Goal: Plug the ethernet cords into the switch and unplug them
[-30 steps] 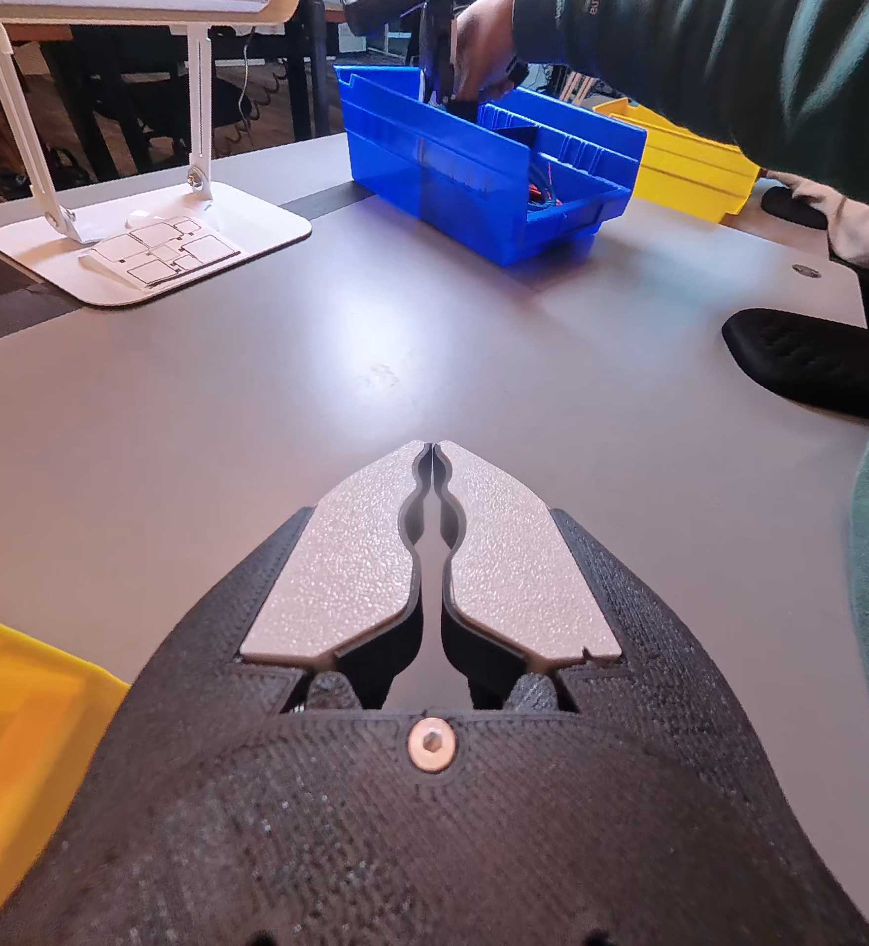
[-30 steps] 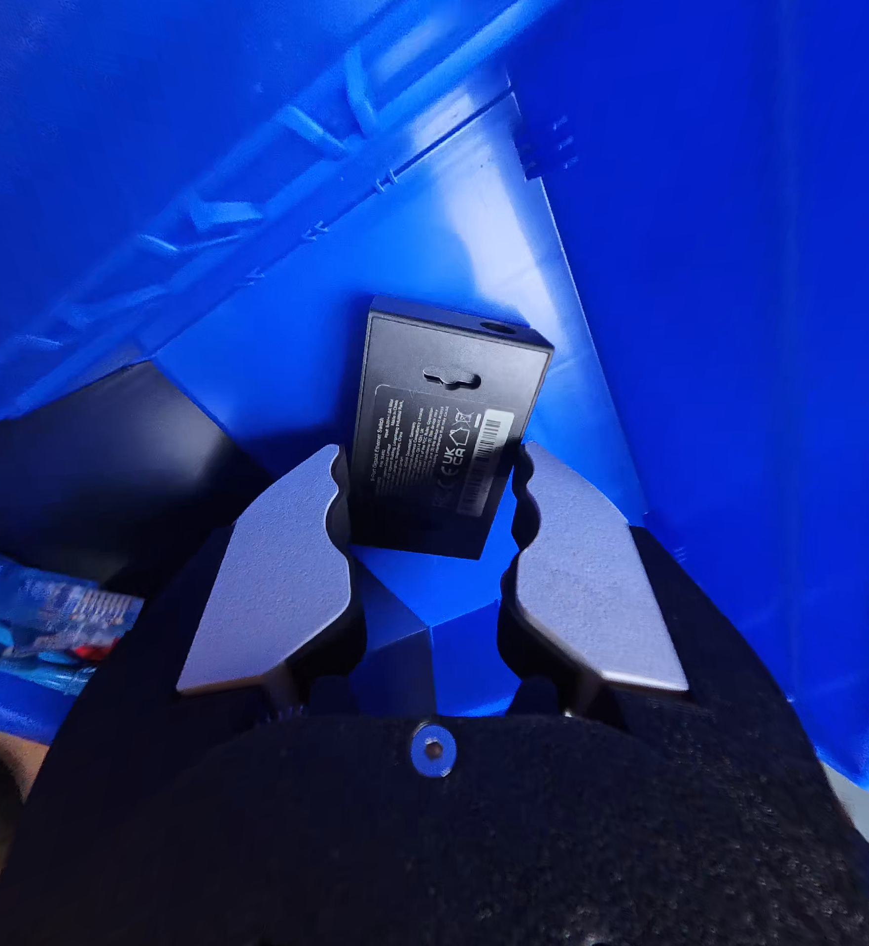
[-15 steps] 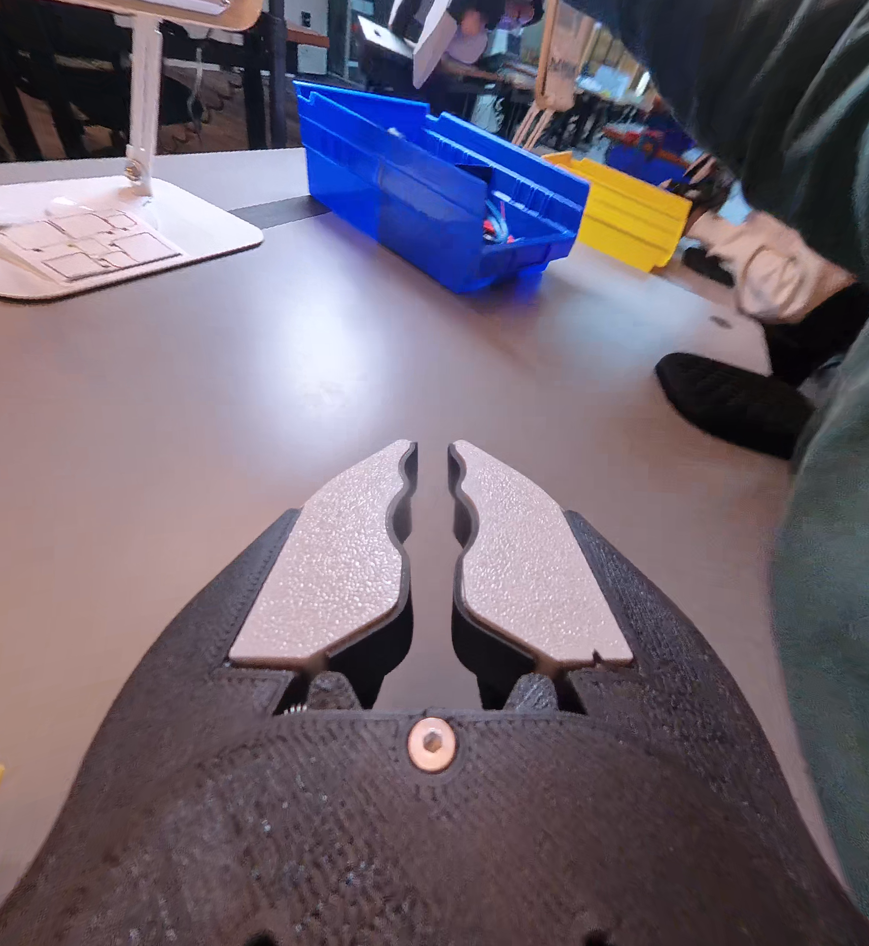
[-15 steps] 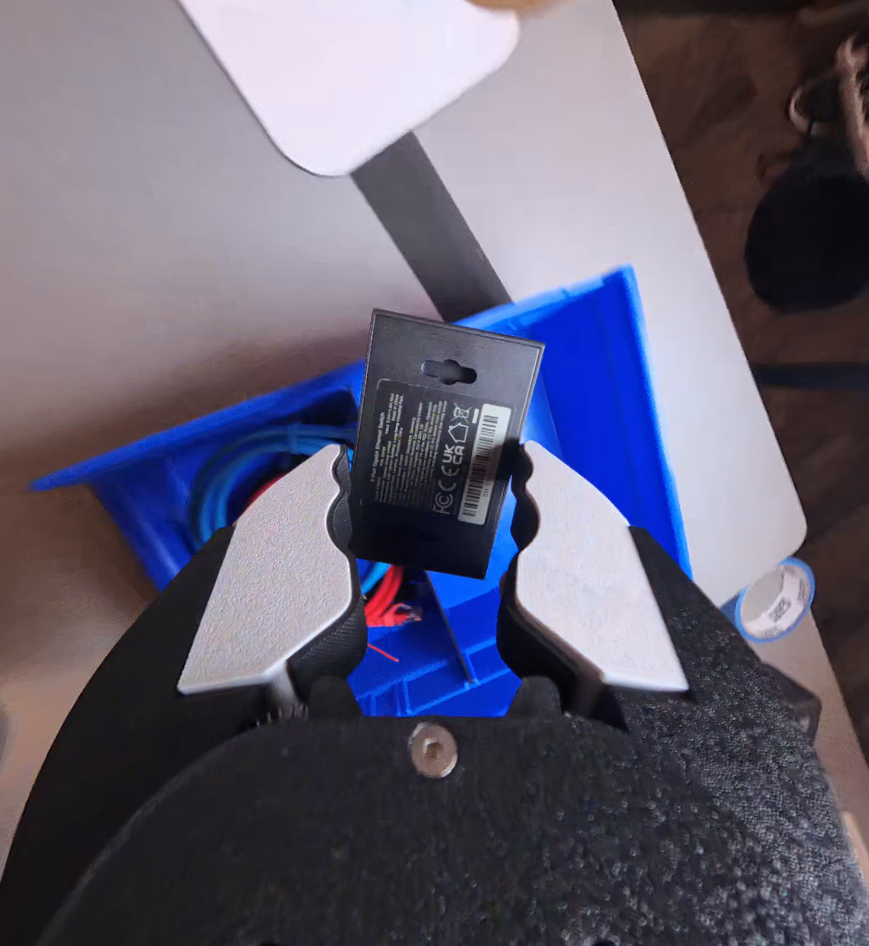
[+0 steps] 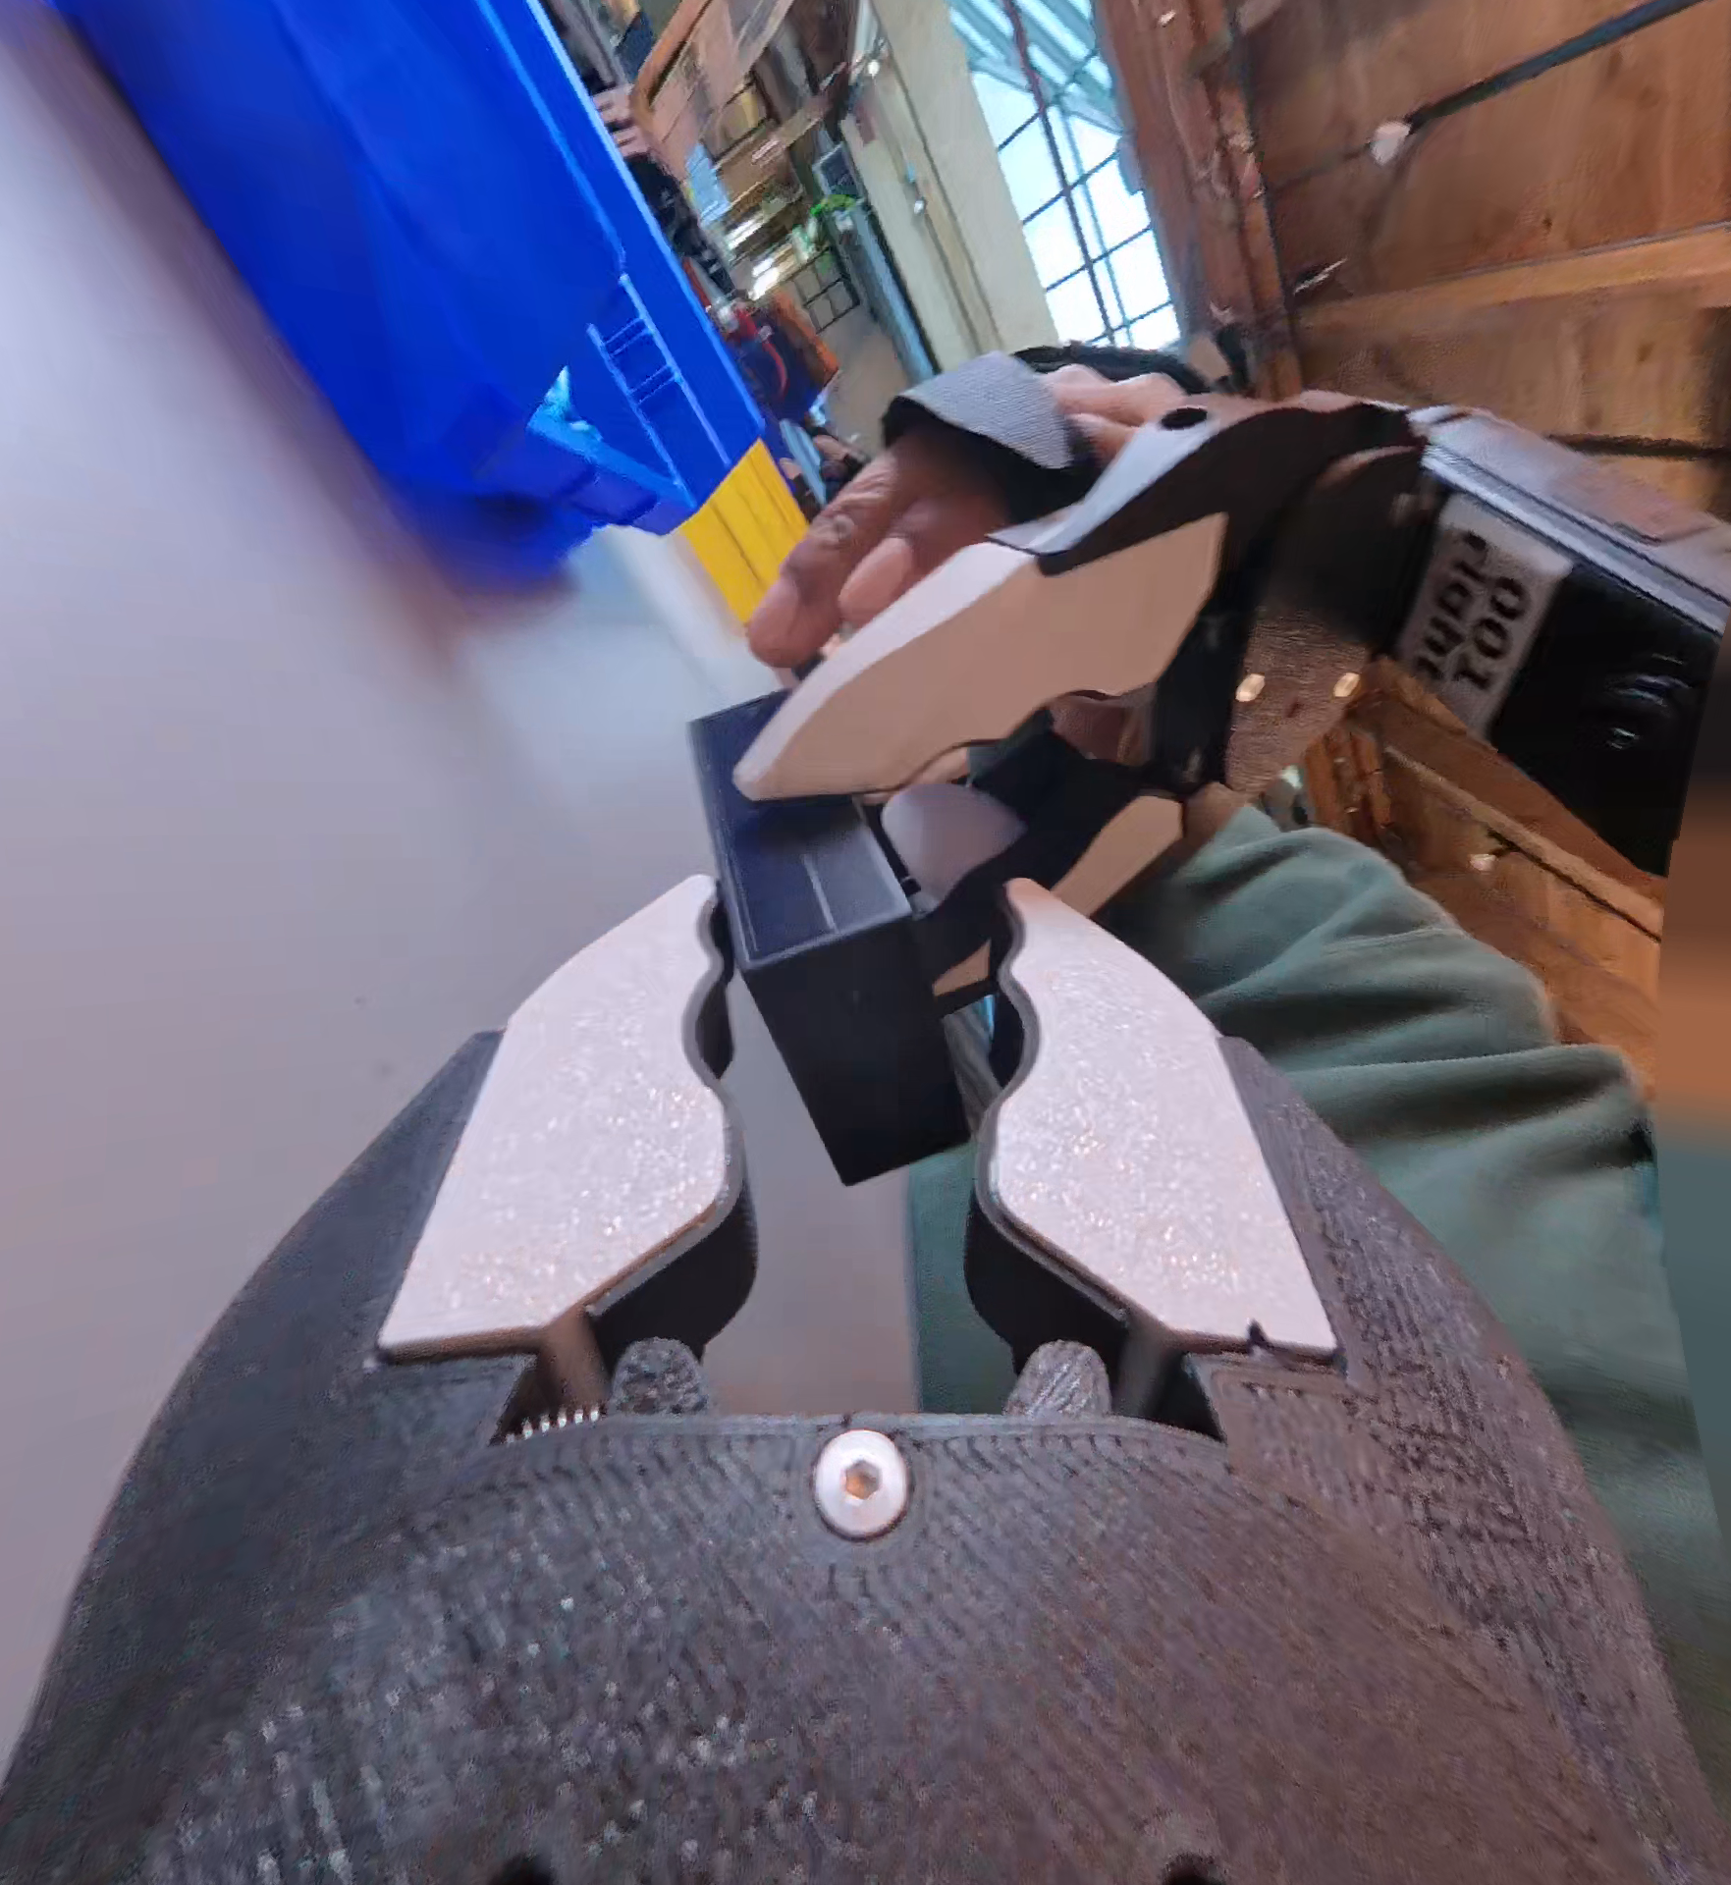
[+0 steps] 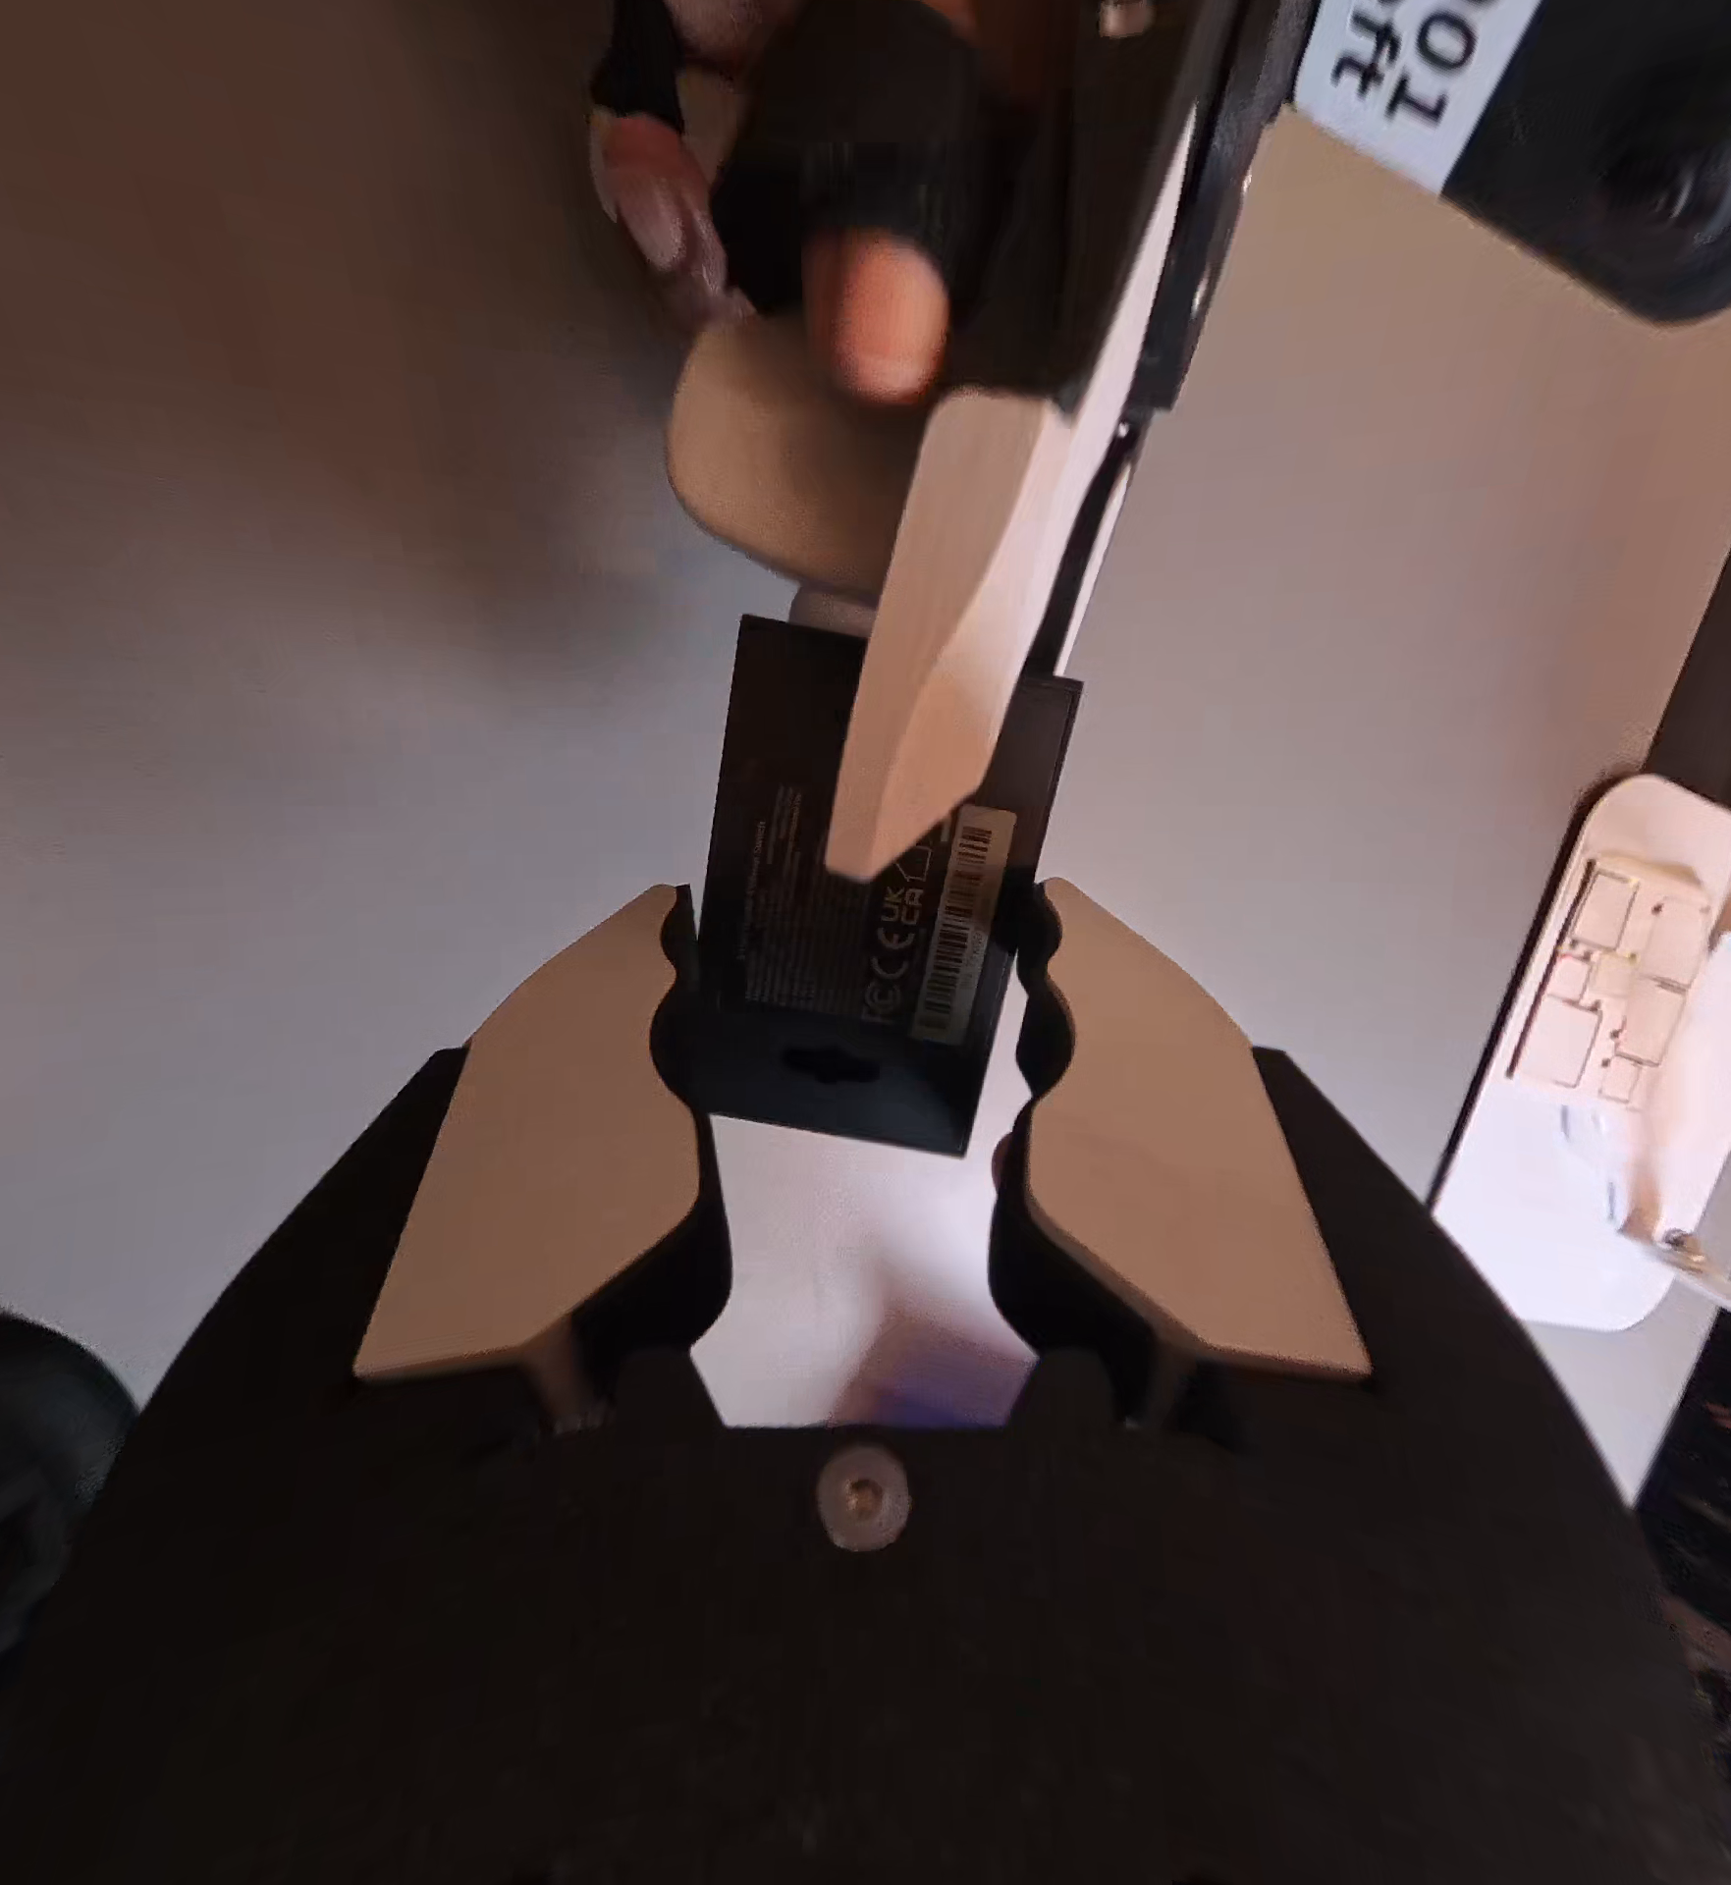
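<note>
The black ethernet switch point(image 6: 841, 979) is held above the grey table between the fingers of my right gripper point(image 6: 861, 898), label side toward the camera, hanging slot at the near end. My left gripper point(image 5: 861, 898) is open, rolled sideways, with the switch point(image 5: 841, 1051) between its fingers; one finger touches it and a gap shows at the other. In the left wrist view the right gripper point(image 5: 810, 806) clamps the switch's far end. In the right wrist view a finger point(image 6: 953, 632) of the left gripper crosses the label face. No ethernet cords are in view.
A blue bin point(image 5: 412, 255) and a yellow bin point(image 5: 749, 530) stand on the grey table point(image 5: 177, 816) beyond the grippers. A white stand base with marker tiles point(image 6: 1606, 1071) lies to the right. A person's hand point(image 5: 871, 551) and green sleeve point(image 5: 1351, 1071) are close by.
My right gripper lifted the switch out of the blue bin and brought it over the table. My left gripper opened wide, rolled sideways and moved around the switch.
</note>
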{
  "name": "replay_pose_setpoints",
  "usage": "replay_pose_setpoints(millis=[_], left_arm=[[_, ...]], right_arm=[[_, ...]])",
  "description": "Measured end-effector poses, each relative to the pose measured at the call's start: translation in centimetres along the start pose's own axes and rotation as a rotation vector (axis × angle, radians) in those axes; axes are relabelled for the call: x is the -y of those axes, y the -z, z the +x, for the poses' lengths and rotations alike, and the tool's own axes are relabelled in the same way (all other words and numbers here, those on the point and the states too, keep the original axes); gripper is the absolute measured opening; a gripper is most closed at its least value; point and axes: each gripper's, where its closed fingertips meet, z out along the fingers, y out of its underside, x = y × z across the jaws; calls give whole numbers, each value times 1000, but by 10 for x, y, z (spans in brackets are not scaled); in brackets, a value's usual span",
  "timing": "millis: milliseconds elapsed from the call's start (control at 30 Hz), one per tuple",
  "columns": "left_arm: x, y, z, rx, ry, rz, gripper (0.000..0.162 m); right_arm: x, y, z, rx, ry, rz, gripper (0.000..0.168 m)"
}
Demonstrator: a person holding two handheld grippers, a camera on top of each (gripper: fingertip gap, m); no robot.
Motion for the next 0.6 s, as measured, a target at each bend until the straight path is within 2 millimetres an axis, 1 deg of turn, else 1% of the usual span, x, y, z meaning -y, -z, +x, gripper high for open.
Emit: replay_pose_setpoints(millis=[33,67,100,133,167,200,233,267,300,333,367,433,467,500,533,600], left_arm=[[-2,1,-6,31,-35,0,34],[-2,4,-7,37,-60,14,31],[4,8,-6,40,-54,62,30],[11,13,-5,51,-73,119,29],[18,20,-3,66,-116,176,29],[25,27,1,72,-148,236,29],[32,34,4,73,-156,298,29],[38,41,4,86,-157,351,29],[43,47,1,111,-164,398,29],[46,51,-1,135,-171,435,28],[48,53,-1,136,-174,467,29],[48,51,5,86,-154,503,28],[47,47,8,65,-155,506,28],[44,43,13,40,-169,504,28],[41,39,20,6,-184,507,28],[37,36,32,-61,-199,524,28]], right_arm=[[3,0,-1,-11,20,12,61],[6,1,3,-48,24,26,60],[8,4,10,-113,13,54,59],[10,9,20,-185,-34,114,59],[11,17,29,-243,-128,194,63],[8,26,40,-302,-265,282,70],[2,34,49,-353,-423,374,72],[-5,41,54,-382,-582,467,72],[-10,44,54,-387,-719,557,73],[-11,43,49,-390,-820,623,74],[-9,38,42,-391,-878,659,76],[3,27,28,-408,-907,686,82],[12,23,25,-401,-911,711,84],[20,21,23,-368,-936,750,84],[28,23,22,-298,-985,822,81],[42,41,25,-120,-1093,1067,67]])
